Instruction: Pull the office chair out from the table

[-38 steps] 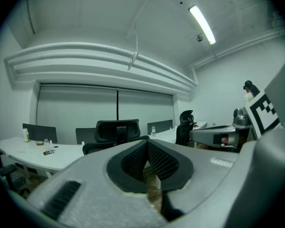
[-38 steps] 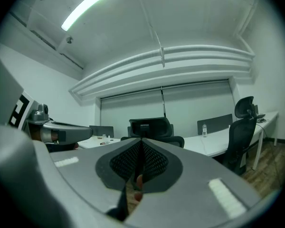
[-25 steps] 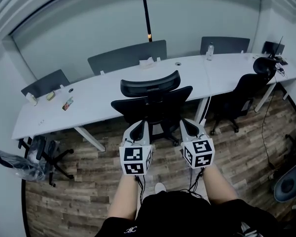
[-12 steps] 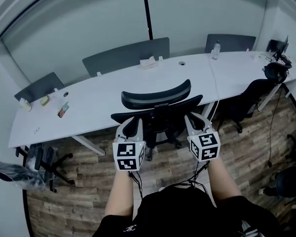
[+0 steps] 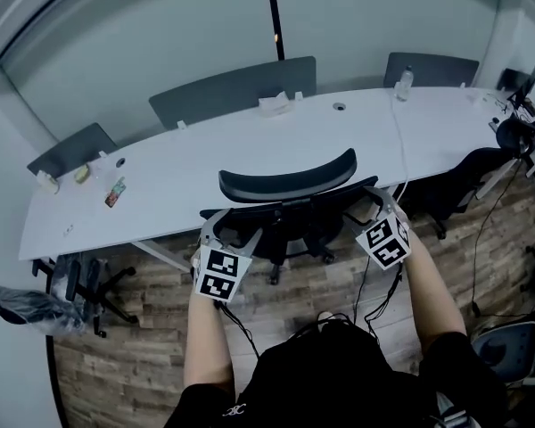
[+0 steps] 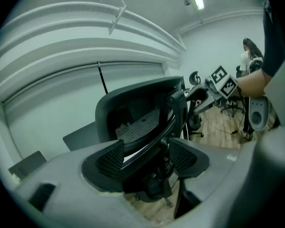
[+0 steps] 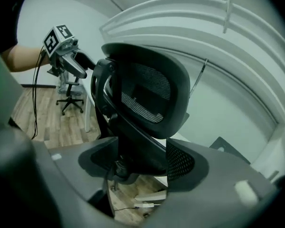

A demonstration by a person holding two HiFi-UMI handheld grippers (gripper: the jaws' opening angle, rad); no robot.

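**Head view, then both gripper views: office chair held at the table**

Head view.
- Office chair (image 5: 288, 182): black, with a curved headrest. It stands at the near edge of the table (image 5: 205, 172), its back toward the person.
- Left gripper (image 5: 220, 232): at the left edge of the chair's backrest, marker cube toward the camera.
- Right gripper (image 5: 373, 209): at the right edge of the backrest, marker cube tilted.
- Table: long, white and curved. It carries a tissue box (image 5: 273, 104), a bottle (image 5: 404, 84) and small items at its left end.
- Grey panels (image 5: 234, 102): upright along the far side of the table.
- Second black chair (image 5: 468, 178): at the right end of the table.
- Floor (image 5: 143, 350): wood planks.

Left gripper view.
- Left gripper (image 6: 147, 161): closed on the office chair (image 6: 137, 115). The black frame of the backrest fills the gap between the two mesh-faced pads.
- Right gripper (image 6: 198, 93): seen beyond the headrest, at the far side of the chair, with a forearm behind it.

Right gripper view.
- Right gripper (image 7: 140, 164): closed on the office chair (image 7: 149, 91). The backrest frame sits between its pads, and the mesh headrest rises above them.
- Left gripper (image 7: 85, 63): at the opposite edge of the chair, its cable hanging down.
- Another chair base (image 7: 70, 101): on the plank floor behind.
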